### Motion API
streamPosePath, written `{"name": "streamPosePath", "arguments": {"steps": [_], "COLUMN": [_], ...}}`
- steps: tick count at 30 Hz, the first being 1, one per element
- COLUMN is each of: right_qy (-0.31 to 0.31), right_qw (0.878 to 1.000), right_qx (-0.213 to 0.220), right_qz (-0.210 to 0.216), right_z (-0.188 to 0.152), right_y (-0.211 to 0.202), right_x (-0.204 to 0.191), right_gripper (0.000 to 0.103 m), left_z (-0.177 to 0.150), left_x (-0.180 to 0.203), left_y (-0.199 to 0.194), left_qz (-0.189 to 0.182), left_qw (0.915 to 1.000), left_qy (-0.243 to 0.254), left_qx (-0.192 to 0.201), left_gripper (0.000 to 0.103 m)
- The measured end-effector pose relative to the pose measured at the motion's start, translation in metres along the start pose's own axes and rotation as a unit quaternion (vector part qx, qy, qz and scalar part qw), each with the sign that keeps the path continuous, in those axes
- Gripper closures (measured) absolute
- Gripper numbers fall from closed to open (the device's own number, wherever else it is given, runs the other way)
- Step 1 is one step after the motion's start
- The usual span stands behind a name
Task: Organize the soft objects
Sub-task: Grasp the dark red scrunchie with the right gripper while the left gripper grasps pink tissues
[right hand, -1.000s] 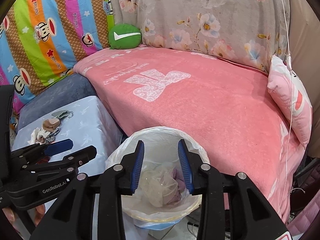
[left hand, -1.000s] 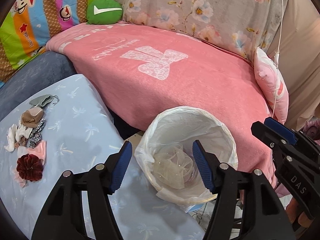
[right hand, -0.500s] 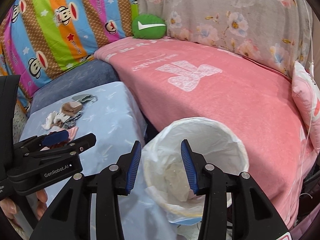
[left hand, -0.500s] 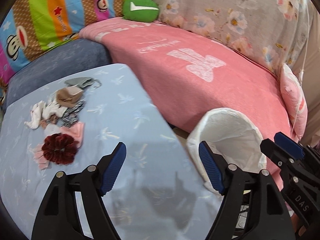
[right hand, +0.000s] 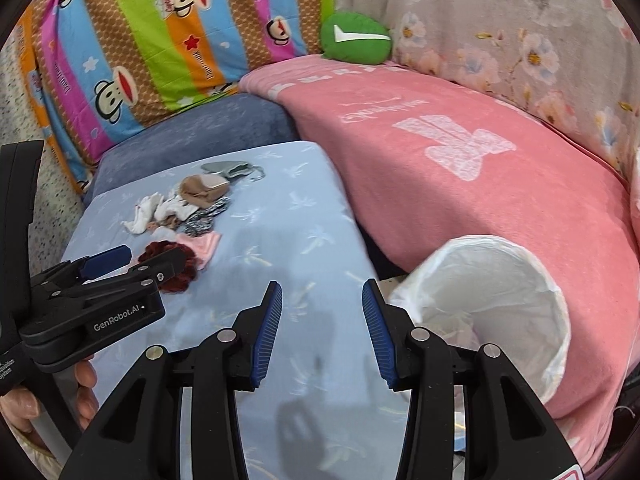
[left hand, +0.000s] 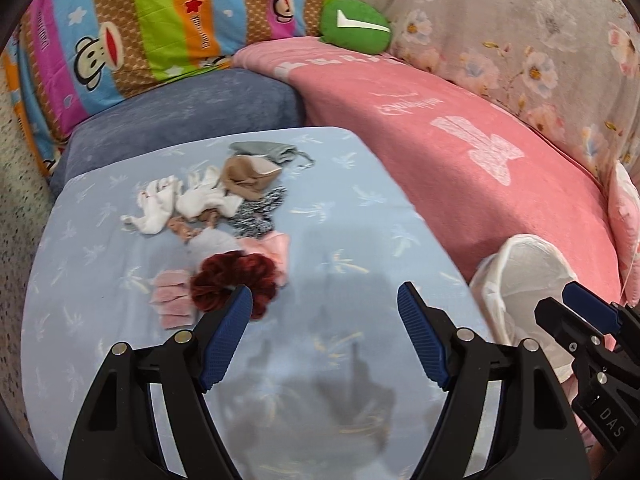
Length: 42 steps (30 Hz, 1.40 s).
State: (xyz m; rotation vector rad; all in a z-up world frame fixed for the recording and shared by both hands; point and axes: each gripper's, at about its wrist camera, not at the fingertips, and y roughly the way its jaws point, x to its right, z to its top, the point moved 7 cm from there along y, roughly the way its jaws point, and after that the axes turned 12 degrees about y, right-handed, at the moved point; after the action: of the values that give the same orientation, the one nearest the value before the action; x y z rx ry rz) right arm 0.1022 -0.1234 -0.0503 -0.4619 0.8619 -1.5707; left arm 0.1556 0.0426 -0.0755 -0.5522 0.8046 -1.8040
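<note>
Both claws hang empty over the blue cloth (left hand: 360, 208): the left gripper (left hand: 325, 304) gapes wide, its jaws having just been opening, and the right gripper (right hand: 322, 300) stands partly open. Beyond the left lies the pile of soft things (left hand: 224, 216), dark red scrunchie (left hand: 234, 282) nearest. Only the right view shows the lined bin's (right hand: 516, 280) whole mouth and a hand (right hand: 24, 404).

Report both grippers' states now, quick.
Left gripper: open, holding nothing; its jaws have just been opening.
Right gripper: open, holding nothing.
</note>
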Motion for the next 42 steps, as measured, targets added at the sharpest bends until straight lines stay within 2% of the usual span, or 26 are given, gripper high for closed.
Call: {"name": "streamPosePath", "arguments": {"steps": [5,15,30,35,39,40,42], "right_qy": [-0.017,-0.033,-0.011,-0.013,-0.009,-0.009,-0.008], "right_qw": [1.000,0.998,0.993,0.992,0.990,0.990,0.990], "right_qx": [-0.018,-0.051,-0.107,-0.118,-0.130,-0.128,-0.127], "right_qz": [0.014,0.034,0.053,0.053,0.056,0.056,0.057], "right_z": [-0.009,-0.020,-0.026,-0.028,-0.034,-0.034,-0.033], "right_y": [0.019,0.066,0.146,0.165,0.176,0.176,0.175], "right_x": [-0.038,-0.096,-0.144,-0.155,-0.156,-0.156,-0.156], "right_gripper": [0.061,0.061,0.062,0.069,0.088,0.090,0.093], "left_z": [-0.016,-0.046,-0.067,-0.070,-0.071,-0.070,-0.069], "left_x": [-0.040,-0.104,-0.143,-0.146,-0.145,-0.144,-0.142], "left_y": [0.003,0.021,0.059,0.071,0.076,0.076,0.077], "left_qz": [0.018,0.041,0.021,0.000,-0.010,-0.013,-0.024], "left_qw": [0.9993,0.9955,0.9930,0.9919,0.9921,0.9924,0.9925], "left_qy": [-0.031,-0.075,-0.090,-0.095,-0.091,-0.088,-0.087], "left_qx": [-0.010,-0.041,-0.073,-0.085,-0.086,-0.085,-0.083], "left_gripper": [0.024,0.023,0.024,0.032,0.039,0.042,0.057]}}
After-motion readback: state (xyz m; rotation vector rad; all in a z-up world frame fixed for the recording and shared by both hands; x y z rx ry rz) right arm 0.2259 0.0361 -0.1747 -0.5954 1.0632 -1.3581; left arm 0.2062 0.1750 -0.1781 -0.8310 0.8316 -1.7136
